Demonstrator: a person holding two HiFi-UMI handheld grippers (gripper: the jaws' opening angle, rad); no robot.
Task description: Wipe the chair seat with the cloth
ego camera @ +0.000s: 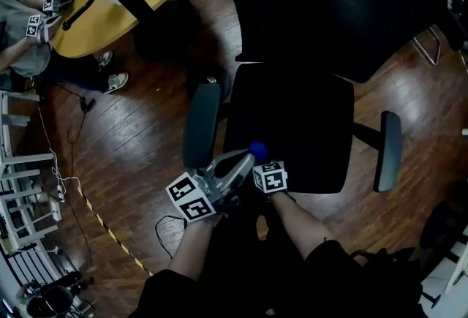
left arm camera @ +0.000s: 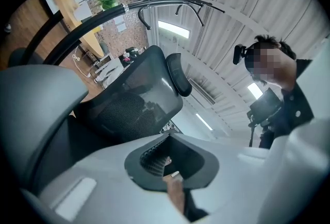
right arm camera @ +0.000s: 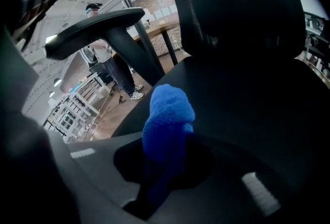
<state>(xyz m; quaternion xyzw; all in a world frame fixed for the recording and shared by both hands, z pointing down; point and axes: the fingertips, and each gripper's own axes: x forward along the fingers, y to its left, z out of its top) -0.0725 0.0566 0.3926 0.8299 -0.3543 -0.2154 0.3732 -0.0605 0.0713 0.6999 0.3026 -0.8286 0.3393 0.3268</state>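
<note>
Floorboards (ego camera: 139,134) are ringing the chair seat (ego camera: 307,126), armrest (ego camera: 201,126) at 9 o'clock; left hand-held gripper (ego camera: 245,159) is hovering pressed together, right hand-held gripper (ego camera: 259,161) pinching the cloth (right arm camera: 167,115).

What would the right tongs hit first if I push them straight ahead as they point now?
Probably the chair seat: the right tongs, shut on the blue cloth, aim low across it. Depth is unclear.

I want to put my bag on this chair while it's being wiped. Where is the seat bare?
Most of the seat looks bare: the whole stretch from the backrest to the far armrest. It is crowded only at the front corner by the near armrest, where the right gripper holds the cloth beside the left gripper.
</note>
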